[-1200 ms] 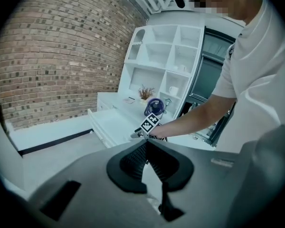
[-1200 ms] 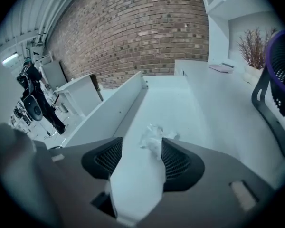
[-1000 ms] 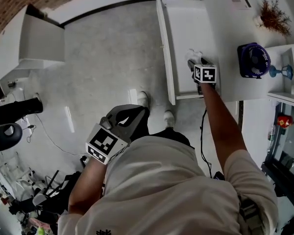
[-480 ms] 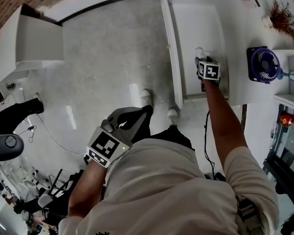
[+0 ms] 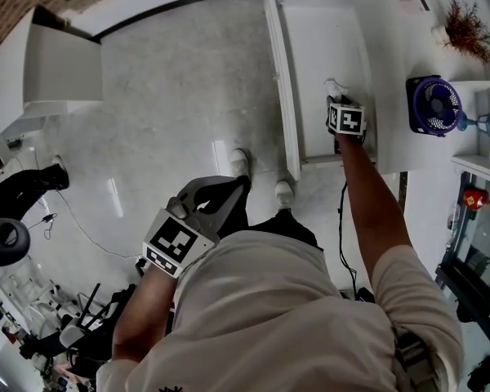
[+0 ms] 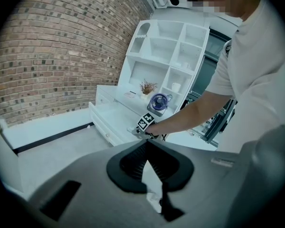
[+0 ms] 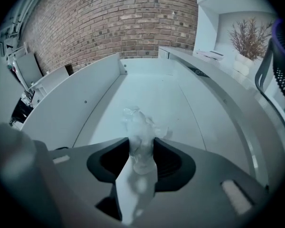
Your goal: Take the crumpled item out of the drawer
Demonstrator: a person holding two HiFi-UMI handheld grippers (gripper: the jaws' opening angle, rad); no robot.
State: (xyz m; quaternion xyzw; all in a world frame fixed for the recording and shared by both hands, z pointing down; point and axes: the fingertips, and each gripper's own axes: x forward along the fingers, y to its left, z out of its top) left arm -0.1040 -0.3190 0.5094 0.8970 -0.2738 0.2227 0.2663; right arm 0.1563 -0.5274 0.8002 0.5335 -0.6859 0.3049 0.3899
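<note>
Head view: the right gripper (image 5: 334, 99) reaches into the open white drawer (image 5: 317, 47), its tip at the crumpled clear plastic item (image 5: 331, 84) on the drawer floor. The left gripper (image 5: 225, 194) hangs by the person's torso, over the floor.

Left gripper view: the jaws meet at their tips, with nothing between them.

Right gripper view: the jaws are closing, pinching the crumpled item, which still lies inside the drawer.

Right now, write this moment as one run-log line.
stage: grasp | right gripper: jaws closing on crumpled item | item location: open drawer | left gripper: shut, empty
</note>
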